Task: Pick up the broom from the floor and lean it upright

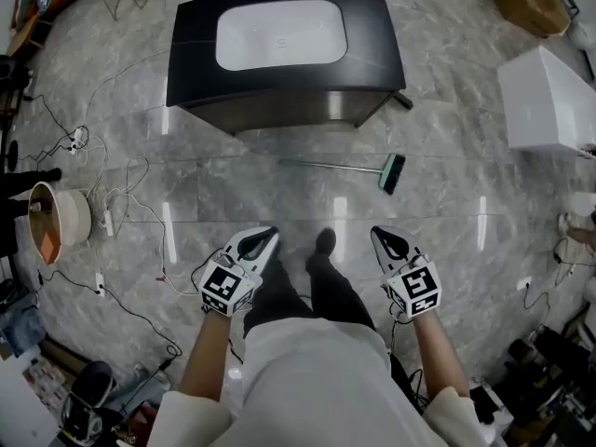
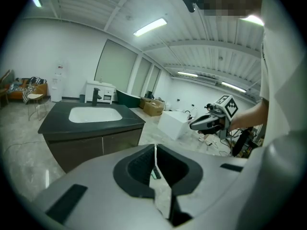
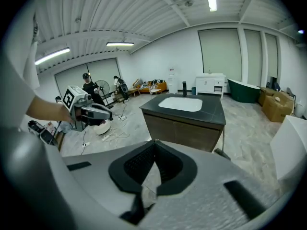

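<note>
Where loose white cables trail across the grey marble floor at left, a black vanity cabinet with a white basin stands at centre. Just before it, to the right, the thin-handled broom with a green head lies flat, with open floor on the near side. The left gripper and right gripper point forward and down, jaws together and empty, well apart from the broom.

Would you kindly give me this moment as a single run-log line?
broom: flat on floor, untouched | left gripper: shut, empty | right gripper: shut, empty | task: pickup not yet begun
</note>
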`<state>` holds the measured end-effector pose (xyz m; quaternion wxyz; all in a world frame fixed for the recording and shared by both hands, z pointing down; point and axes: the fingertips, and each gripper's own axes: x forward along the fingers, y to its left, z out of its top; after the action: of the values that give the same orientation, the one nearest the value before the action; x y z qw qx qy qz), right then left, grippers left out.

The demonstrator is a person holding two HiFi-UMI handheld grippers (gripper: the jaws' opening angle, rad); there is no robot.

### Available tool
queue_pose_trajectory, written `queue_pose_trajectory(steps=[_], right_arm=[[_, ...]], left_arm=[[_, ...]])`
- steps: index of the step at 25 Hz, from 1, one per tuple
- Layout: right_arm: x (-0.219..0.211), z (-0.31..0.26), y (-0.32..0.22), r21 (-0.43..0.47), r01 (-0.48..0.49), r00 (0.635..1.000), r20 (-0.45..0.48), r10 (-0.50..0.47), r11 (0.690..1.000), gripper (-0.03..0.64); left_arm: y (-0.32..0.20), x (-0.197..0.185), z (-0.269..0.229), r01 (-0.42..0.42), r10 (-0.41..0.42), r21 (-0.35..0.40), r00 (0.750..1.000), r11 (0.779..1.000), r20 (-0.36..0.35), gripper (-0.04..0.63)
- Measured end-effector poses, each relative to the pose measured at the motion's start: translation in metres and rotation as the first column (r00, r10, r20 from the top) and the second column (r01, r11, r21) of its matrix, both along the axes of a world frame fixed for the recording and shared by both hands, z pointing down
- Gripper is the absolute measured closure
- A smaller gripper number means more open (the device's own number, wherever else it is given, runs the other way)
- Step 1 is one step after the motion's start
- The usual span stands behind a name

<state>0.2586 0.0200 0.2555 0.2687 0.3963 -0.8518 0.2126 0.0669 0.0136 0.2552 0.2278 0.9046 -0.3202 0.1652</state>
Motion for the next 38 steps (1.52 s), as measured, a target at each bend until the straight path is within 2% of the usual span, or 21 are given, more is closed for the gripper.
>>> queue_pose_trajectory(steps=[5, 9, 17, 21, 28, 32, 38], right_arm=[[0.002, 0.039, -0.025, -0.021, 0.093, 0.996, 0.001, -0.093, 0.995, 0.615], [-0.004, 0.073, -0.04, -0.044, 0.149, 0.989, 0.019, -0.149, 0.988, 0.615], [-0.039, 0.145, -0.068, -0.082, 0.229, 0.973, 0.032, -0.227, 0.97, 0.615], [-0.067, 0.179, -0.081, -0.089, 0.246, 0.969, 0.032, -0.244, 0.965, 0.615], [-0.121, 0.262, -0.103, -0.102, 0.248, 0.969, 0.032, -0.246, 0.963, 0.615], [-0.144, 0.325, -0.102, -0.125, 0.265, 0.964, 0.009, -0.266, 0.956, 0.615], [-0.17, 0.416, -0.108, -0.151, 0.27, 0.963, 0.027, -0.269, 0.951, 0.615]], left_arm=[[-0.02, 0.011, 0.035, 0.097, -0.099, -0.037, 0.994, 0.995, -0.039, 0.583], [-0.033, 0.013, 0.07, 0.146, -0.148, -0.062, 0.988, 0.987, -0.039, 0.583], [-0.056, -0.017, 0.139, 0.251, -0.256, -0.109, 0.966, 0.962, -0.035, 0.583], [-0.059, -0.04, 0.178, 0.249, -0.25, -0.114, 0.968, 0.962, 0.008, 0.582], [-0.07, -0.079, 0.26, 0.2, -0.199, -0.122, 0.98, 0.972, 0.02, 0.583], [-0.071, -0.104, 0.316, 0.235, -0.24, -0.159, 0.971, 0.959, -0.009, 0.583], [-0.072, -0.137, 0.401, 0.257, -0.258, -0.19, 0.966, 0.947, 0.022, 0.583]])
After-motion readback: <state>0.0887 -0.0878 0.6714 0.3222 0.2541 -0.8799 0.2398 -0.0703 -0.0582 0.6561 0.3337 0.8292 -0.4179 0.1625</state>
